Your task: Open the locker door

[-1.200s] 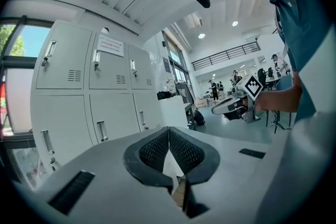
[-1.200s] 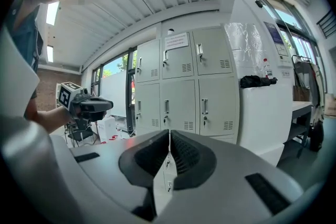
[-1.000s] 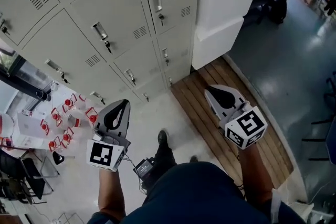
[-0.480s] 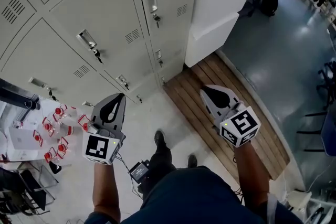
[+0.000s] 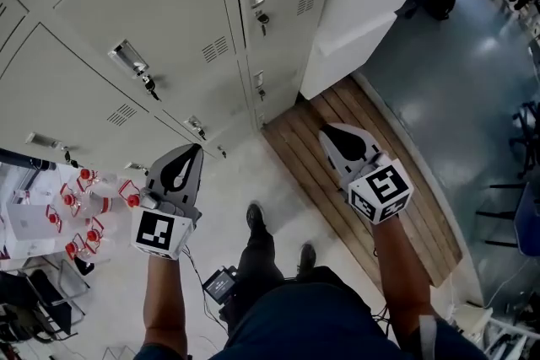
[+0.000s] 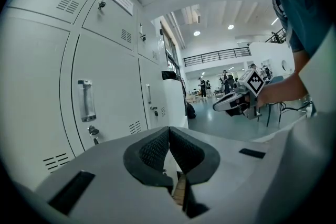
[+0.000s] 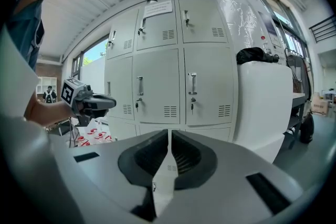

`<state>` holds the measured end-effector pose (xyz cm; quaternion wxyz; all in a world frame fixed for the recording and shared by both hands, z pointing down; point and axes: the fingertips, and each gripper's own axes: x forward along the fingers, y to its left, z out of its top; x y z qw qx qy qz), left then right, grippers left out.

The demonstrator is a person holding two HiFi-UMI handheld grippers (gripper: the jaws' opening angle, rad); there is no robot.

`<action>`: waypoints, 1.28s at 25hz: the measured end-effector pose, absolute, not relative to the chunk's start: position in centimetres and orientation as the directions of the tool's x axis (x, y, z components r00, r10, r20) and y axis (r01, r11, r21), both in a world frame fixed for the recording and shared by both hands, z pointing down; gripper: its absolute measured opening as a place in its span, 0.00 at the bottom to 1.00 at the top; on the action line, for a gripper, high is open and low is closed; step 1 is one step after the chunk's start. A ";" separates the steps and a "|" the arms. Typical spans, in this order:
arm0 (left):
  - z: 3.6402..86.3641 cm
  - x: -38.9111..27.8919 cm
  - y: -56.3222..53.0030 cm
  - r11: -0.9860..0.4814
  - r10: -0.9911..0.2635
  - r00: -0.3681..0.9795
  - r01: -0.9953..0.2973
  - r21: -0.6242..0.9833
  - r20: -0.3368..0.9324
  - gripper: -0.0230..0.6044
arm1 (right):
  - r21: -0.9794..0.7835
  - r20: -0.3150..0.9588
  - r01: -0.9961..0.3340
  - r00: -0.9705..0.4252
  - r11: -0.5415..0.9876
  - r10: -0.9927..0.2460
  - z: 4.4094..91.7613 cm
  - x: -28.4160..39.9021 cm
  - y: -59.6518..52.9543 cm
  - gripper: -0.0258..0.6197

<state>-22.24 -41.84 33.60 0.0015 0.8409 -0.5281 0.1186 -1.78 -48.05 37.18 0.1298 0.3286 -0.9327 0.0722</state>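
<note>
Head view: left gripper and right gripper hover before closed lockers; both jaws are together, holding nothing.

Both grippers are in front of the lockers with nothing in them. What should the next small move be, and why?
Probably carry the right gripper forward toward the door handle ahead of it, opening it on the way. Both it and the left gripper are shut, empty and well short of the lockers, and every door in view is closed.
</note>
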 end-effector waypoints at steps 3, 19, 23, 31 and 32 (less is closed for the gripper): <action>35.8 -23.1 -43.2 -0.448 -0.881 0.419 -0.889 -0.099 0.219 0.06 | -0.057 0.297 -0.639 -0.744 0.767 -0.598 39.5 -2.9 -50.4 0.10; 49.6 -28.6 -50.6 -0.428 -0.861 0.402 -0.904 -0.015 0.313 0.06 | -0.041 0.362 -0.614 -0.744 0.788 -0.561 53.5 -10.9 -61.2 0.10; 52.5 -28.9 -52.4 -0.436 -0.853 0.412 -0.900 -0.003 0.321 0.06 | -0.044 0.372 -0.609 -0.746 0.792 -0.553 57.5 -12.4 -63.8 0.10; 57.7 -30.4 -55.1 -0.430 -0.846 0.413 -0.902 0.027 0.338 0.06 | -0.047 0.401 -0.602 -0.743 0.797 -0.537 64.8 -15.6 -68.3 0.10; 58.2 -30.6 -55.3 -0.428 -0.845 0.414 -0.903 0.035 0.339 0.06 | -0.048 0.407 -0.601 -0.741 0.798 -0.534 65.6 -16.0 -68.8 0.10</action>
